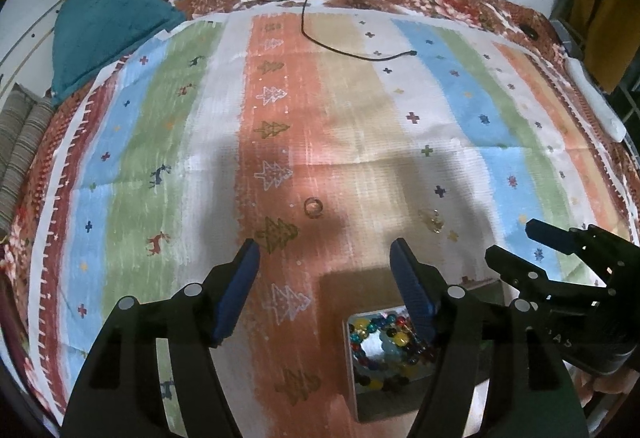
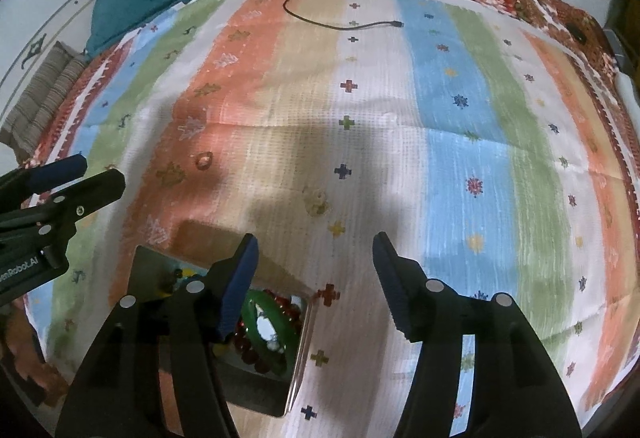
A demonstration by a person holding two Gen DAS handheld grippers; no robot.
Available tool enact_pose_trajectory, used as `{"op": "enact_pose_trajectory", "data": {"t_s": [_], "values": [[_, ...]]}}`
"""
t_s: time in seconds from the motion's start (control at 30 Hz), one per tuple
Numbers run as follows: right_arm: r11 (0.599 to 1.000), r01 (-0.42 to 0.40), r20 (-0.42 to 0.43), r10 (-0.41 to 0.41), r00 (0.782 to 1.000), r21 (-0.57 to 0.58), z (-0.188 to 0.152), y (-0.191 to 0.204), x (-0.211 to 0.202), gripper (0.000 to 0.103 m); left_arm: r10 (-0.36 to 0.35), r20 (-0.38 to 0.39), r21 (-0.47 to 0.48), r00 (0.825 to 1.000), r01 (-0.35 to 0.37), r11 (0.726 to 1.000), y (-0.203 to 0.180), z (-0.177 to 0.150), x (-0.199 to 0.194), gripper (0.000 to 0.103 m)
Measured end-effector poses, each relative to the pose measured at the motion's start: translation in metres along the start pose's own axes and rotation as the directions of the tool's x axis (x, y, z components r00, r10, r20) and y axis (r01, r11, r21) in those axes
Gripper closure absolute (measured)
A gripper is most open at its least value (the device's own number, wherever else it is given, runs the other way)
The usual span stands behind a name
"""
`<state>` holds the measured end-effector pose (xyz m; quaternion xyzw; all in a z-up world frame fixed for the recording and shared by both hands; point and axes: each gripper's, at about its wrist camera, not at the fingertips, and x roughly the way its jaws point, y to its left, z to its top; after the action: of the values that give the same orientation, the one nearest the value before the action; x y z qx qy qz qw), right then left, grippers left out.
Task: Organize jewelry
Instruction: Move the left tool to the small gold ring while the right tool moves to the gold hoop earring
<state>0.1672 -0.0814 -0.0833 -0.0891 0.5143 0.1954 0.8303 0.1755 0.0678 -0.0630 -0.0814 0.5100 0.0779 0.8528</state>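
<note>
Both grippers held wide apart with nothing gripped — left gripper [image 1: 325,258], right gripper [image 2: 315,256], tray [image 2: 301,350] of bead bracelets [image 1: 384,342] beneath them, ring [image 1: 313,207] ahead on striped cloth [image 1: 352,110], pale trinket [image 1: 431,219] further right — type unclear

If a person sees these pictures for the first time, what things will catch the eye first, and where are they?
First comes the striped cloth that covers the surface in orange, blue and green bands. Next is the small box near the bottom, full of colourful bead bracelets, just beside the open left gripper. On the cloth beyond the box lie a ring and a pale jewelry piece, apart from each other.
</note>
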Motion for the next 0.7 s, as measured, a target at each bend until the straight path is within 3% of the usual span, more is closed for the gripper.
{"op": "enact_pose_trajectory", "data": {"t_s": [0.7], "values": [[0.999,0.029,-0.089,-0.030,0.996,-0.014,0.010,-0.002,0.039,0.040,0.038,-0.078,0.017,0.996,-0.036,0.999,0.001,0.017,0.045,0.036]]}}
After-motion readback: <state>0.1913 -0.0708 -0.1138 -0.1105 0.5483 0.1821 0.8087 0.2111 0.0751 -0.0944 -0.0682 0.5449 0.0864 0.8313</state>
